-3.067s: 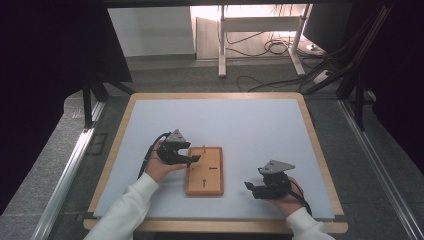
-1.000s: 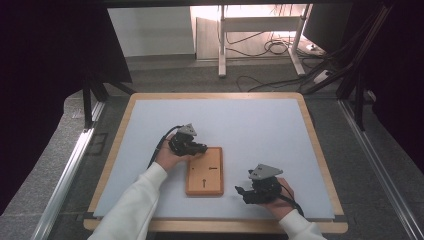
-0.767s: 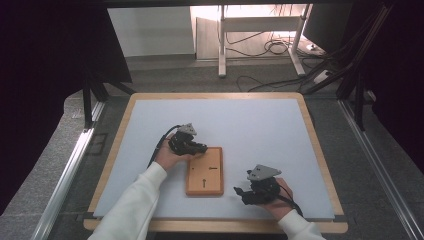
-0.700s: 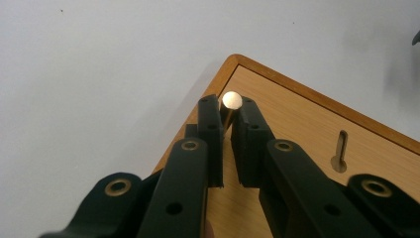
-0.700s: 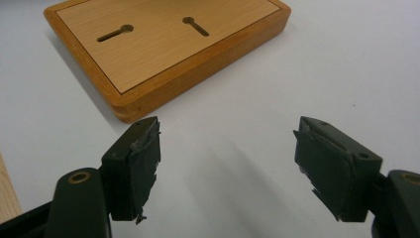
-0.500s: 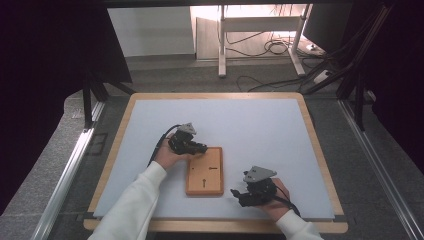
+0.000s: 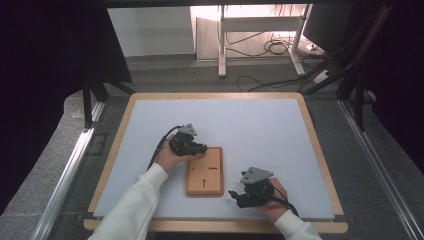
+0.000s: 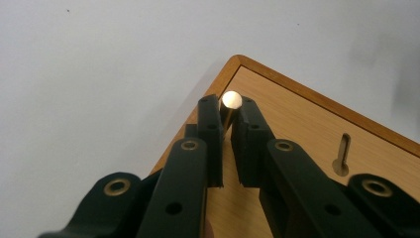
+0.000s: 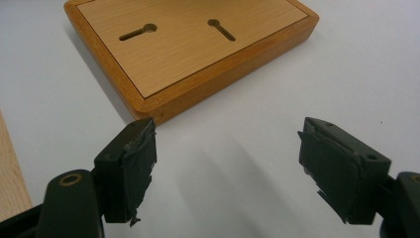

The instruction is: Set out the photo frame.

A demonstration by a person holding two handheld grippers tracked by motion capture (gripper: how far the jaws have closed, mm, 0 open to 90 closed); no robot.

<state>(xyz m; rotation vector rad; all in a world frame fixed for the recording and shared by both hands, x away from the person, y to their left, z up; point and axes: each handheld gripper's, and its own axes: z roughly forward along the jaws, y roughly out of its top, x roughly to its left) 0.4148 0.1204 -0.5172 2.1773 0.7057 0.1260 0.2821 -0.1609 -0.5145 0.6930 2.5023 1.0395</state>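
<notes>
A brass pin [image 8: 231, 101] is held by the left tool [image 8: 226, 111] at the wooden board [image 7: 205, 171], frame centre; it should be lowered upright. The right tool [image 9: 225, 163] is held wide, empty.

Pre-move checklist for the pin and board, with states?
1. Left claw shut on pin: ok.
2. Pin over the board corner: ok.
3. Pin lined up with a keyhole slot: not ok, slot lies off to the side.
4. Right claw open, holding nothing: ok.
5. Right claw bracing the board: not ok, it stands apart from the edge.
6. Pin touching the board: cannot tell.
</notes>
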